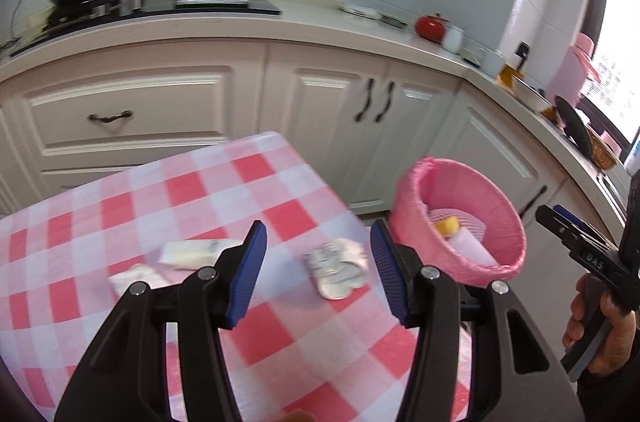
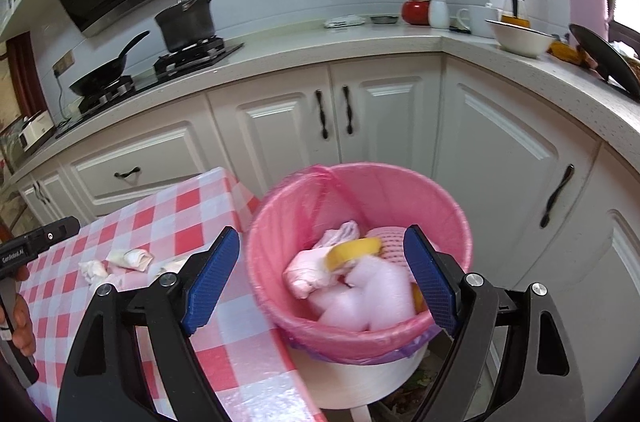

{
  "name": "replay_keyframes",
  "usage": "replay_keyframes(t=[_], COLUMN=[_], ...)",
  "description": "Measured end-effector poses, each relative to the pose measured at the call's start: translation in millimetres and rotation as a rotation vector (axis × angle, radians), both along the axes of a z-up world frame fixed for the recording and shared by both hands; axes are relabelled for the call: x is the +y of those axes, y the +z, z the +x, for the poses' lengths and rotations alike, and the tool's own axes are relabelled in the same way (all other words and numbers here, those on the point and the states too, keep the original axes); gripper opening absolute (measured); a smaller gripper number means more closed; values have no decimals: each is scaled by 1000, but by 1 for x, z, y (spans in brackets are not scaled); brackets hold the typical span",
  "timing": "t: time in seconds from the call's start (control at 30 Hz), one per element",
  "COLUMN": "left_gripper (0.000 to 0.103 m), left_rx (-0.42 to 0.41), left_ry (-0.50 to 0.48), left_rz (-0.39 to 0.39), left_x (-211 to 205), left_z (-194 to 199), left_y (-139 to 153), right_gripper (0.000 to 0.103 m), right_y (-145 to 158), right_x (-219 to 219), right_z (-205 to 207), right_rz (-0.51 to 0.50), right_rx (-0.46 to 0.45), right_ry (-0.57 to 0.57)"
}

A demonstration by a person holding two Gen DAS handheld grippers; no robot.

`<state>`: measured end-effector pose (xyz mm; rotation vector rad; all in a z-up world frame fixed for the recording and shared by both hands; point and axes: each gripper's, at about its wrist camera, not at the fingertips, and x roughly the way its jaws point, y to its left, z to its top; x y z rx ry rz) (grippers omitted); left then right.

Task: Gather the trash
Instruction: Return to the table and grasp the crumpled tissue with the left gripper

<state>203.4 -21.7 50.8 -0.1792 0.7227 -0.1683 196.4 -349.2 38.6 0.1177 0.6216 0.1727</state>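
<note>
Both tools are empty, my left tool (image 1: pixel 316 268) half apart above a crumpled wrapper (image 1: pixel 338 268), my right tool (image 2: pixel 320 286) wide over the bin (image 2: pixel 400 178); closing askew could push it off the surface (image 1: pixel 168 194).

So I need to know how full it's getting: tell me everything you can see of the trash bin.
The trash bin is a round white tub lined with a pink plastic bag folded over its rim. It stands upright on the floor right beside the checked table, below the white cabinets. Inside lie crumpled pale wrappers, a yellow piece and a pink mesh item, roughly half filling it. The right gripper hangs open above it.
</note>
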Motion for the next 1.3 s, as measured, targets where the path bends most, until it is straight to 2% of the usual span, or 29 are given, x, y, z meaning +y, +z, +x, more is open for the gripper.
replay_keyframes(t=[0.5, 0.83, 1.3], left_gripper=[52, 52, 52], left_rx=[18, 48, 100], left_ry=[156, 212, 237], left_rz=[-10, -20, -39], left_x=[86, 119, 145], left_z=[-24, -29, -22], left_y=[-15, -32, -63], right_gripper=[83, 83, 83], right_y=[2, -15, -46], right_x=[76, 131, 175], right_z=[-8, -4, 17], right_rz=[2, -25, -59], right_rx=[9, 51, 117], right_ry=[142, 226, 248])
